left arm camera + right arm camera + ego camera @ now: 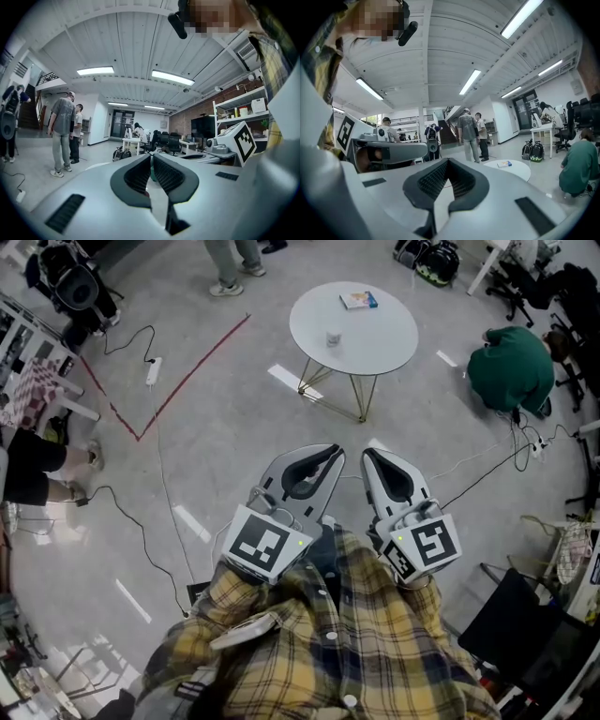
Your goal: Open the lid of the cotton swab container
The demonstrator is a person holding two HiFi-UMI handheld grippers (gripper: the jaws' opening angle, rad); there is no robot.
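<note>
A small clear cotton swab container (333, 337) stands on the round white table (375, 348) well ahead of me on the floor. A small blue and yellow box (359, 300) lies near the table's far edge. Both grippers are held close to my chest, side by side and far short of the table. My left gripper (334, 454) has its jaws shut with nothing between them, as the left gripper view (151, 161) also shows. My right gripper (368, 456) is likewise shut and empty (447, 162). In the right gripper view the table (516, 170) and the box (504, 163) lie ahead.
A person in a green top (511, 367) crouches right of the table. Cables (155, 474) and a power strip (153, 369) lie on the floor at left beside a red tape line (187, 371). Other people (468, 133) stand beyond. Office chairs (525, 287) are at the back right.
</note>
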